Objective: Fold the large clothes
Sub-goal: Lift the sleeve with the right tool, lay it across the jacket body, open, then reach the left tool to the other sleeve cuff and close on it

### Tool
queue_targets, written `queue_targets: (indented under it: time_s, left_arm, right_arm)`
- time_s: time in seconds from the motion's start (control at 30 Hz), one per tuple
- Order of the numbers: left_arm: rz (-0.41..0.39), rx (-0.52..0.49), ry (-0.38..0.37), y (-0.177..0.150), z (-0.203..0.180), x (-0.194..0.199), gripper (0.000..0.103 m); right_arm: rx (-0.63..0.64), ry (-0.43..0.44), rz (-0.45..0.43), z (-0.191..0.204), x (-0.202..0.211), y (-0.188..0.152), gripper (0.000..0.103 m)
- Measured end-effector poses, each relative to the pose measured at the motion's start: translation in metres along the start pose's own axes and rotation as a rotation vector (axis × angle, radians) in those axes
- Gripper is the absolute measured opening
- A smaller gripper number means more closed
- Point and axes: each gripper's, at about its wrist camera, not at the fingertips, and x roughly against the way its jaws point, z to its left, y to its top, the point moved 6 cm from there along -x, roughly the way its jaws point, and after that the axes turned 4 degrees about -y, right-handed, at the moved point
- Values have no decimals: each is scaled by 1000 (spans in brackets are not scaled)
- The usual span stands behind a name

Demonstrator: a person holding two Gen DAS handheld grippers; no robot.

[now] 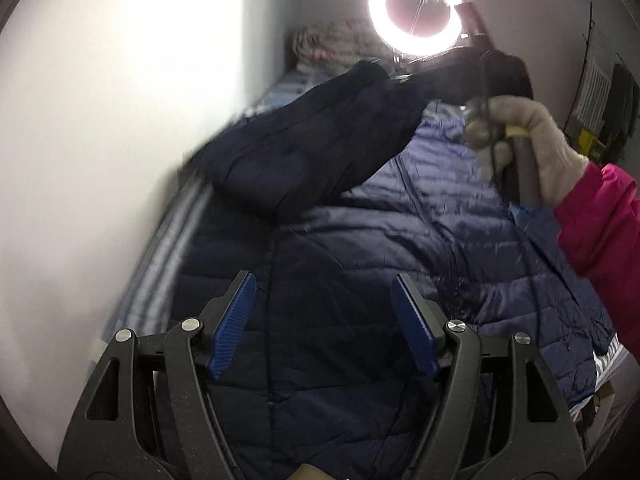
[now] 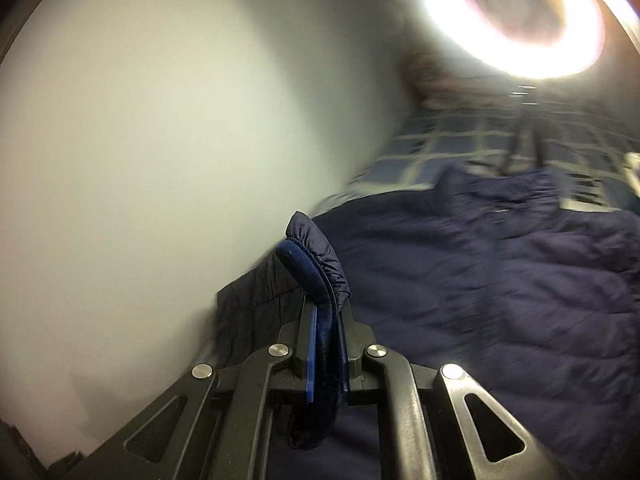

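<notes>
Your left tongs (image 1: 323,324) sit nearest the lens, spread wide with the blue pads (image 1: 232,320) well apart and nothing between them. They hover just above the navy quilted jacket (image 1: 360,264), which lies spread across the bed (image 1: 160,248). No container appears in either view.

Your right tongs (image 2: 326,344) are closed narrow on the sleeve cuff (image 2: 316,264) of the jacket (image 2: 500,280); the blue elastic edge of the cuff stands up between the pads and some fabric hangs below them. In the left wrist view, the sleeve (image 1: 304,148) is lifted off the jacket body and stretches up toward your right hand (image 1: 532,148), which wears a pale glove and a pink cuff. A lit ring light (image 1: 414,10) stands beyond the jacket. The checked bedsheet (image 2: 460,148) shows past the collar end. Both views are motion-blurred.
</notes>
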Motion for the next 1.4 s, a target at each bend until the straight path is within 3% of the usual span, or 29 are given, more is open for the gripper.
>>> queue_targets:
  time_s: [0.1, 0.23, 0.33, 0.47, 0.67, 0.73, 0.93, 1.0, 1.03, 1.07, 1.1, 1.4]
  left_arm:
    - [22, 9, 3, -1, -3, -12, 72]
    - [36, 20, 4, -1, -4, -20, 72]
    - [39, 22, 12, 0, -3, -25, 72]
    - [45, 33, 19, -3, -2, -30, 72]
    - [37, 45, 46, 1, 2, -31, 72]
    - [32, 45, 51, 2, 3, -30, 72]
    - [28, 41, 45, 5, 0, -31, 72]
    - [22, 34, 42, 6, -3, -30, 72]
    - [18, 28, 40, 7, -5, -29, 72]
    - [11, 20, 39, 8, -7, -28, 72]
    - [4, 12, 42, 9, -9, -27, 72]
    - [-85, -60, -4, 17, -38, -7, 72]
  right_arm:
    - [-94, -91, -27, -61, 4, 2, 6]
    - [-189, -218, -20, -136, 1, -21, 6]
    - [-260, -273, -8, -175, -2, -42, 6]
    - [-293, -303, 0, -197, -3, -51, 6]
    - [-240, -375, -47, -203, -4, -21, 6]
    - [-237, -434, -47, -211, -5, -16, 6]
    - [-286, -525, 54, -236, -15, -45, 6]
    - [-296, -489, 56, -238, -13, -48, 11]
    - [-303, -479, 59, -239, -11, -48, 20]
    - [-300, -476, 58, -237, -5, -46, 34]
    - [-282, -481, 45, -234, 2, -43, 37]
    - [-105, -454, -30, -178, 99, -26, 38]
